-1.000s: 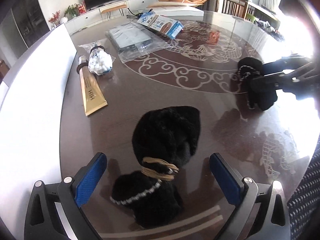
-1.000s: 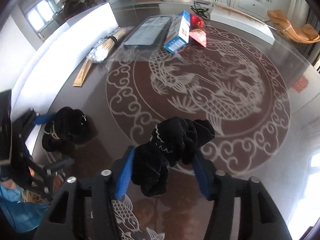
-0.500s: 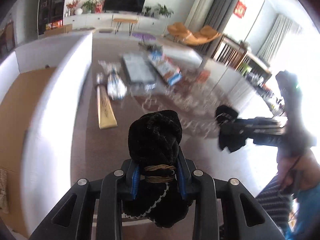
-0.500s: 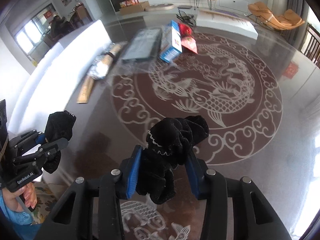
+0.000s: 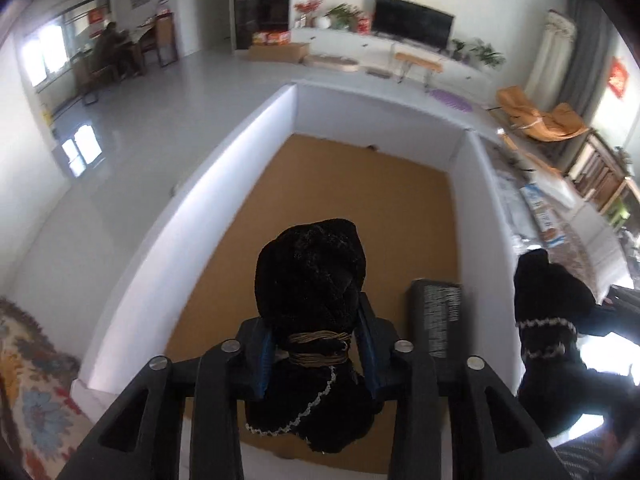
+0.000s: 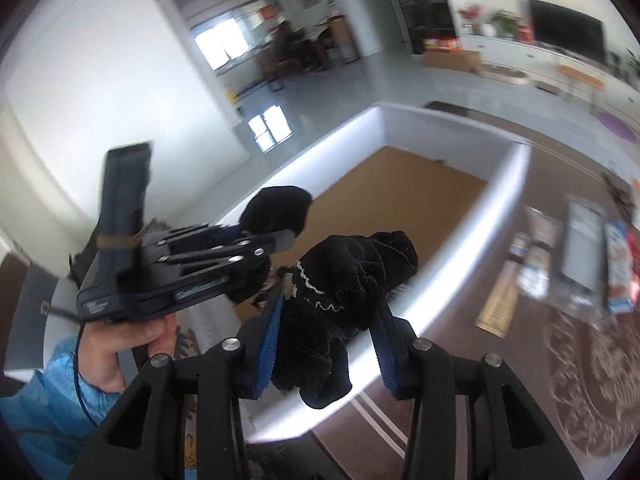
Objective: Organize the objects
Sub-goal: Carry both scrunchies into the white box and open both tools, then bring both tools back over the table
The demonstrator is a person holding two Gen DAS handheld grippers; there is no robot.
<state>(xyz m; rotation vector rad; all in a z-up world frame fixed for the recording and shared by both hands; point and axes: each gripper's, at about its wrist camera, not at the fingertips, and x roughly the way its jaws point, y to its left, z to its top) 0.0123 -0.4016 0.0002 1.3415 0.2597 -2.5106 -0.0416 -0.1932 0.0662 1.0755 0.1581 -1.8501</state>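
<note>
We see a black sock bundle tied with tan cord, pinched between the slowly widening jaws of the left gripper above a white box, while the right gripper, also easing apart, clasps another black sock bundle over the box's wall.

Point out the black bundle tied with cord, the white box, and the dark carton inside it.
Tied bundle (image 5: 310,276): left wrist view, rounded upper part.
White box (image 5: 188,196): left wrist view, left wall.
Dark carton (image 5: 438,320): left wrist view, printed face.
</note>
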